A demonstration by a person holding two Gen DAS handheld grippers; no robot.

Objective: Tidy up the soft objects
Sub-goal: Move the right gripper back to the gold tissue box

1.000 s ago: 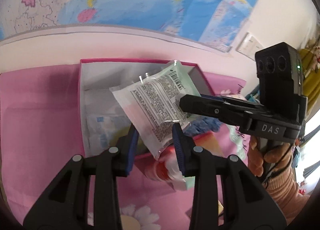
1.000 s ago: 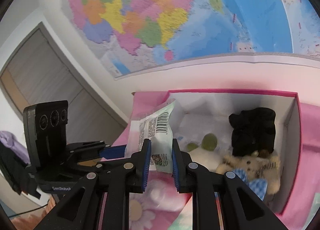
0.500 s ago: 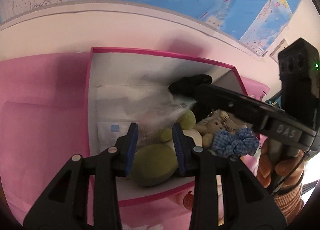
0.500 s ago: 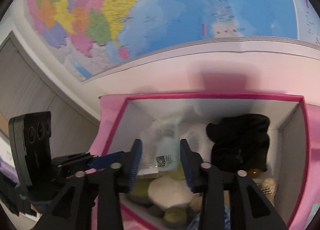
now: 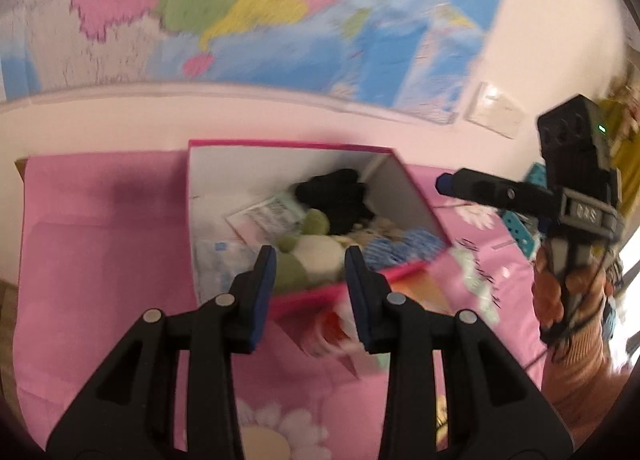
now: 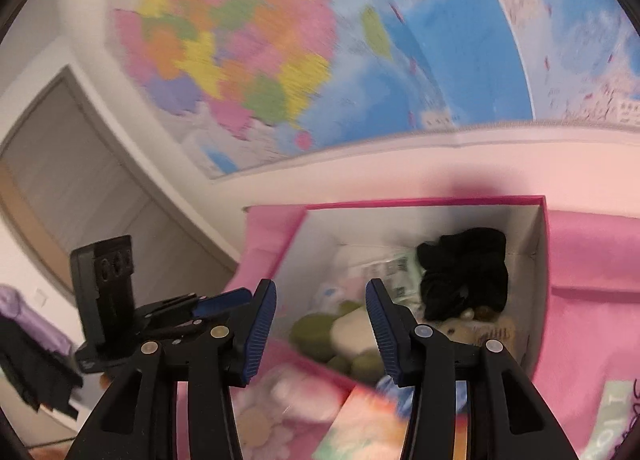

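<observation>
A pink box (image 5: 280,144) with a white inside stands on the pink bedspread. In it lie a printed white packet (image 5: 268,216), a black soft item (image 5: 340,196), a green and white plush (image 5: 316,248) and a blue checked bow (image 5: 400,248). My left gripper (image 5: 310,260) hovers over the box's near rim, open and with nothing between its fingers. In the right wrist view my right gripper (image 6: 320,292) is also open and empty in front of the box (image 6: 420,202), with the packet (image 6: 384,270) lying beside the black item (image 6: 464,276). Both views are motion-blurred.
A flowered pink bedspread (image 5: 100,260) covers the surface around the box. A large map (image 5: 240,12) hangs on the wall behind, with a wall switch (image 5: 494,110) to its right. A grey door (image 6: 80,180) shows at the left. A hand (image 5: 560,292) holds the right gripper.
The packet, held up between the grippers a second ago, now lies in the box. The right gripper opened and let it go. Both grippers have drawn back from the box.
</observation>
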